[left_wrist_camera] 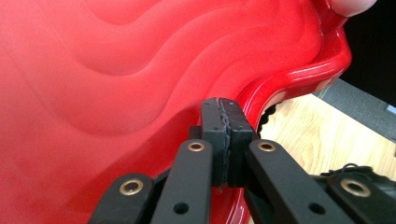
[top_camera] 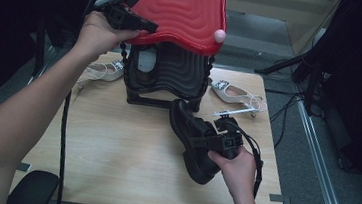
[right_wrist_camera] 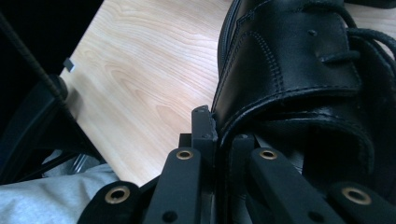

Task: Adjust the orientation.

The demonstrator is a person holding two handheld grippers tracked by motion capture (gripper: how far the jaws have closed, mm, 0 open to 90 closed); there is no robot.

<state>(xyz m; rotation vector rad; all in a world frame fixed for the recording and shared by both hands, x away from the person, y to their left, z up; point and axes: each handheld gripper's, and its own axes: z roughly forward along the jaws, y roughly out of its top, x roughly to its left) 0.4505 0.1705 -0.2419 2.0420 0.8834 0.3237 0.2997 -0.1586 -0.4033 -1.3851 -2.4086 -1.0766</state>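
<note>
Red plastic, glossy and rippled, makes up the raised lid (top_camera: 188,10) of a black box (top_camera: 169,75) that stands at the back of the wooden worktop (top_camera: 114,146). The left gripper (top_camera: 143,25) has its fingers (left_wrist_camera: 212,130) pressed together on that lid's near rim and holds it tipped up, so the box's mouth lies open toward the person. The right gripper (top_camera: 204,140) has its fingers (right_wrist_camera: 201,123) clamped on the collar of a black lace-up boot (top_camera: 193,138), one finger outside the leather and one inside the opening; the boot hangs tilted just in front of the box, toe toward it, and seems clear of the wood. Two pale sandals (top_camera: 237,95) lie on either side of the box, untouched. The step in hand looks like loading the boot into the box while the lid is propped. The next move probably calls for carrying the boot forward and over the box's front wall, toe first, lowering it inside before letting go, with the left grip keeping the lid high enough not to catch the boot.
</note>
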